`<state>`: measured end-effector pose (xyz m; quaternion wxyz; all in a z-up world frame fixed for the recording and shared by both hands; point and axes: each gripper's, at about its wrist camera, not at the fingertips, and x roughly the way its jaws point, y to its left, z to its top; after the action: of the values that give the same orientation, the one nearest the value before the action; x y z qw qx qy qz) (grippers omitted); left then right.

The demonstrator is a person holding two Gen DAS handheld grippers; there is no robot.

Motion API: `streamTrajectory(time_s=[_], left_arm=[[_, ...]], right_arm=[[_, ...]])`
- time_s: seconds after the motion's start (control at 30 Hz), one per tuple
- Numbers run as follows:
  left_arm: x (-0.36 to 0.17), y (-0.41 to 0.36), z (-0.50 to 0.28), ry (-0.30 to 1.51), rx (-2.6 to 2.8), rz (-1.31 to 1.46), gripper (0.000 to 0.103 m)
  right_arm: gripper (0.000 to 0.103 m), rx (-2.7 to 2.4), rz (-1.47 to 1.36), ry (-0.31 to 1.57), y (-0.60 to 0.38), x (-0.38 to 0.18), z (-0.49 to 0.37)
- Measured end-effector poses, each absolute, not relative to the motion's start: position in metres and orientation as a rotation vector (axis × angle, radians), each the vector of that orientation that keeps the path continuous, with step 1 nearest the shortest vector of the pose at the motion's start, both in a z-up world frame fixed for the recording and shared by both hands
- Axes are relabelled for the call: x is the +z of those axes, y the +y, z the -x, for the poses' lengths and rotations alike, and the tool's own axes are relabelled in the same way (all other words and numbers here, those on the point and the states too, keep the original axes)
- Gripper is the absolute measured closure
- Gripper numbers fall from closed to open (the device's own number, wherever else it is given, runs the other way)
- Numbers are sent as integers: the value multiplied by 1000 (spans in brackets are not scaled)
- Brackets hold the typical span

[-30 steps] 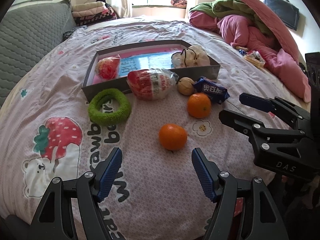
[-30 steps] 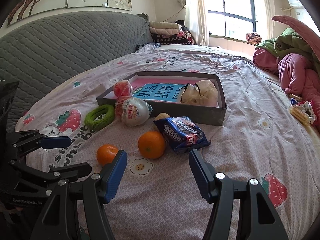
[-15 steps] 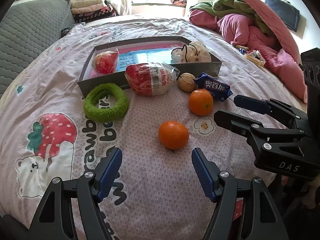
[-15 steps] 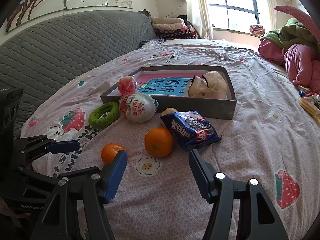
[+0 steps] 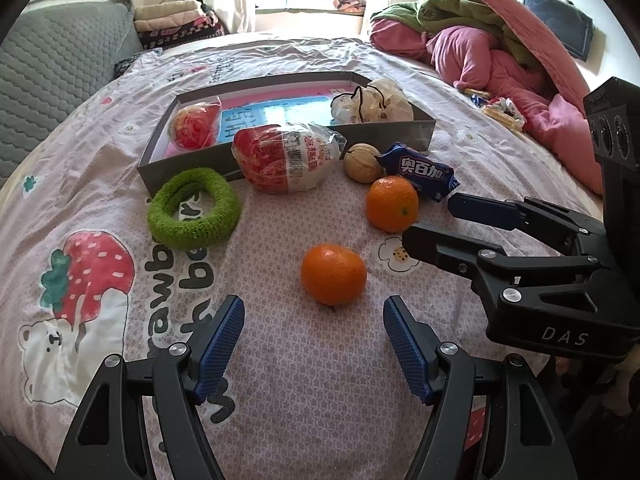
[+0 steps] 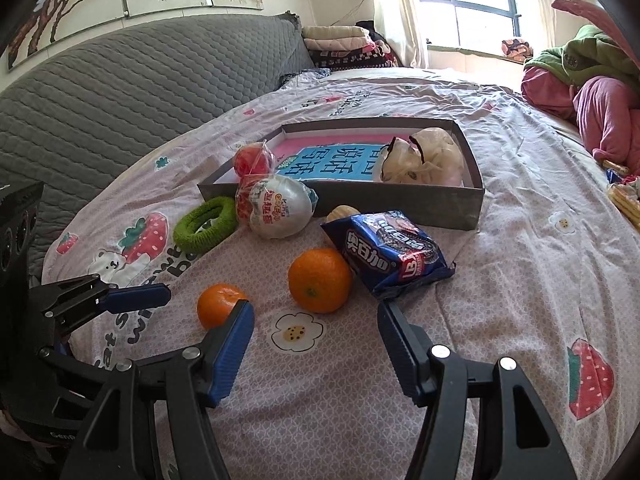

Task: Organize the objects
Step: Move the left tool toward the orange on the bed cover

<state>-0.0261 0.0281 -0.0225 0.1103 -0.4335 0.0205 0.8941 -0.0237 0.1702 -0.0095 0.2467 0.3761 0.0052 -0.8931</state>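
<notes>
The blue snack packet carries the white characters "奥百加". The body of the right gripper, seen from the left wrist view, is marked "DAS", and the bed sheet bears large dark letters of which "rawb" and "be" are legible beside a printed strawberry. The blue card lying in the grey box shows large Chinese characters, possibly "说话", too distorted to confirm; the egg-shaped wrapped item carries small print that cannot be read with certainty.
</notes>
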Motion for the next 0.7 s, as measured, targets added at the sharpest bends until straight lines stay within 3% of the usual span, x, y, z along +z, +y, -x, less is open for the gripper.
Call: streamTrajectory(time_s=[0.5,0.7], left_arm=[[-28,32,41,51,2664,1254,30],[-30,30,44,35,2670,1247,30]], right_arm=[[40,-2433,-1033,-14,165,-12,37],[45,-2423,-1046,-5,161,-15,41]])
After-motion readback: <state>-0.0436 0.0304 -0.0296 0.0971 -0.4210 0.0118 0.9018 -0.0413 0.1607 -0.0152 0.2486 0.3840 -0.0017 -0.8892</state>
